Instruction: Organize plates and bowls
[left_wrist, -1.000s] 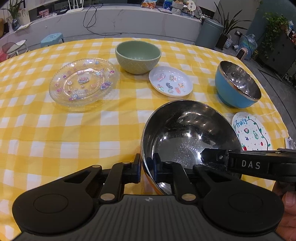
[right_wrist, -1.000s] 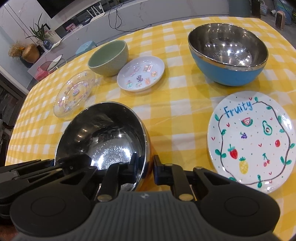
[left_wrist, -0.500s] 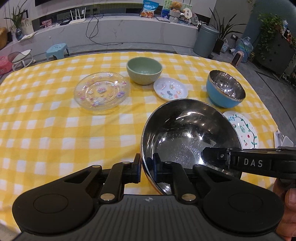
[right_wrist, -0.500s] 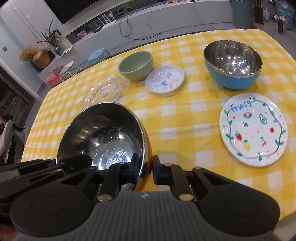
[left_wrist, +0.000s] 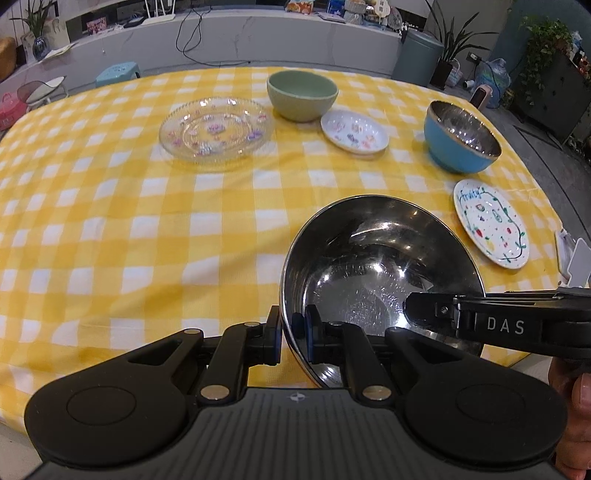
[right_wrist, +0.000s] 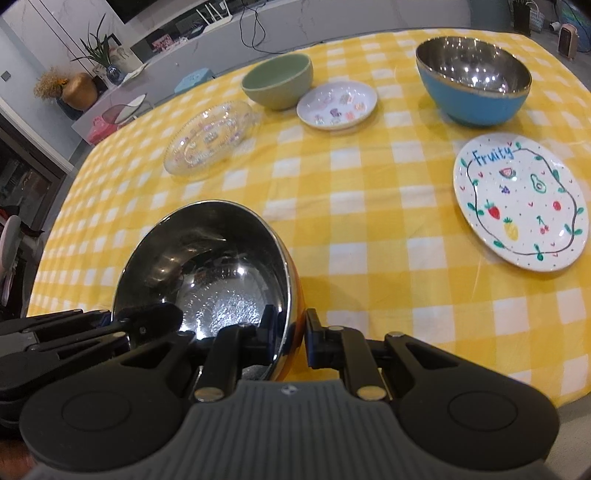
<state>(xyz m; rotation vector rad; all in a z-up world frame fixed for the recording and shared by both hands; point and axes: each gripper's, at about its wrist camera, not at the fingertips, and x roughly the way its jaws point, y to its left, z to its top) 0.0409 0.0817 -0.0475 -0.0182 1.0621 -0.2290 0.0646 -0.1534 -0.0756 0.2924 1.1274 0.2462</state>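
Note:
A steel bowl (left_wrist: 376, 266) with an orange outside (right_wrist: 207, 266) hangs above the near part of the table, held from two sides. My left gripper (left_wrist: 291, 338) is shut on its left rim. My right gripper (right_wrist: 293, 339) is shut on its right rim and reaches in from the right in the left wrist view (left_wrist: 424, 314). On the table stand a green bowl (left_wrist: 302, 94), a blue bowl with a steel inside (right_wrist: 472, 79), a clear glass plate (left_wrist: 216, 133), a small white patterned plate (left_wrist: 354, 131) and a white "Fruity" plate (right_wrist: 521, 201).
The round table wears a yellow and white checked cloth (left_wrist: 110, 229). A small white object (left_wrist: 572, 254) sits at its right edge. Behind the table are a grey counter (left_wrist: 258, 33), a bin (left_wrist: 417, 55), stools and potted plants. A hand (left_wrist: 576, 398) shows at lower right.
Both grippers have drawn back and risen a little with the steel bowl. The other dishes look smaller and farther, and more of the table shows. The grips are unchanged.

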